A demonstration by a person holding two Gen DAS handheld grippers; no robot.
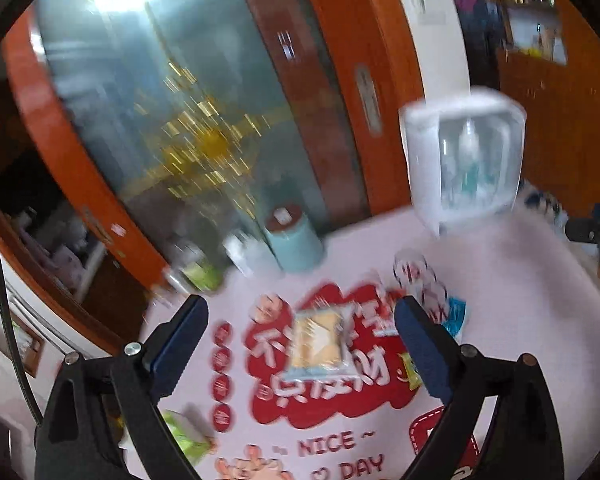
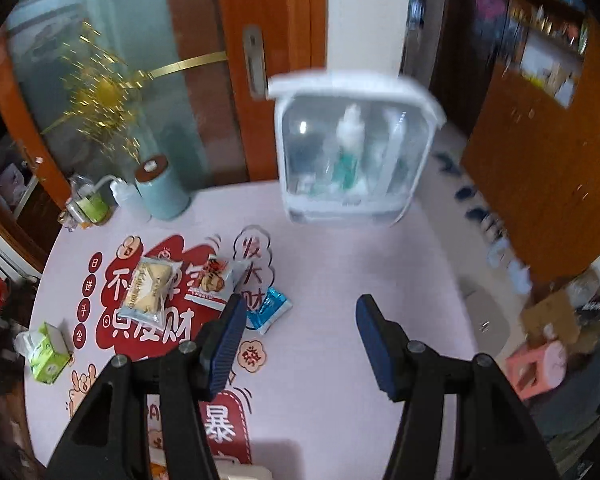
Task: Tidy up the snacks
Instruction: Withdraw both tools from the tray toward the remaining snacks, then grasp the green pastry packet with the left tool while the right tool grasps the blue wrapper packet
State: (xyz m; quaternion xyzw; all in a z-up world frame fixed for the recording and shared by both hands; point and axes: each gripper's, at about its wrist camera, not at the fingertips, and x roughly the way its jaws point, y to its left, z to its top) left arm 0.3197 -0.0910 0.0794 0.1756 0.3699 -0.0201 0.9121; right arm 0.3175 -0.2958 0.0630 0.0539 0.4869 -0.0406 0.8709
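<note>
left gripper (image 1: 300, 344) fingers wide, empty | right gripper (image 2: 300, 332) fingers wide, empty | right view only: blue packet (image 2: 270, 309) centre-left | left view bottom: desk (image 1: 520, 280) mat reads "NICE DAY"

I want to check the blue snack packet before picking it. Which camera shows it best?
The right wrist view: the blue snack packet lies in the open on the table mat, beside the left finger, fairly sharp. In the left wrist view, the packet is blurred and half hidden behind a gripper finger.

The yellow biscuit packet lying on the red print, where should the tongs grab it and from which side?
The biscuit packet lies flat, so descend from above and pinch across its narrow width at mid-body; left tongs already straddle it, open.
</note>
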